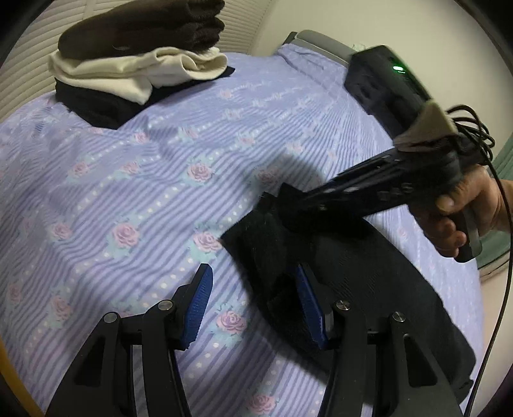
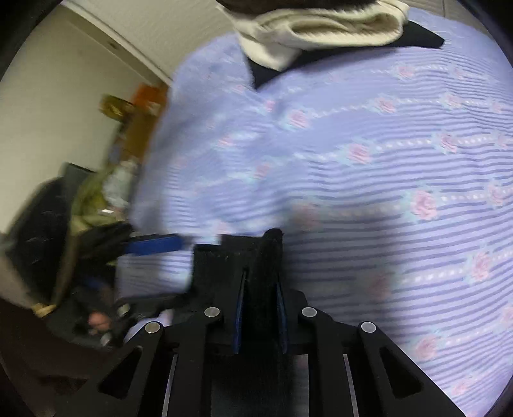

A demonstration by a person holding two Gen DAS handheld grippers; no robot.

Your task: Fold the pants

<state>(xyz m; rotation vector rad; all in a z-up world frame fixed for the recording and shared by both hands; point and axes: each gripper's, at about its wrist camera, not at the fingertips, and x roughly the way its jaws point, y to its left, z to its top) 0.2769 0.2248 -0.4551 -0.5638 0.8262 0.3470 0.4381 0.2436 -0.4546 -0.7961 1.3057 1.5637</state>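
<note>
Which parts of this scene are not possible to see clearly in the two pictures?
- Black pants: the lower right part is cut off by the left wrist view's edge.
- Room clutter: motion blur in the right wrist view.
- Folded stack: its top is cut off there.

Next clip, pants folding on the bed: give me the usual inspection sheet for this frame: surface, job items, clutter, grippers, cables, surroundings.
Surface: lilac bedspread with striped rose print, mildly wrinkled.
Job's things: black pants lying on the spread, one edge lifted.
Clutter: stack of folded clothes, brown on cream on black, at the far end.
Grippers: left gripper open, one blue pad over the pants; right gripper shut on a fold of the pants.
Cables: black cable looping from the right gripper's handle down past the bed edge.
Surroundings: slatted blind behind the stack; blurred items beside the bed, unidentifiable.
</note>
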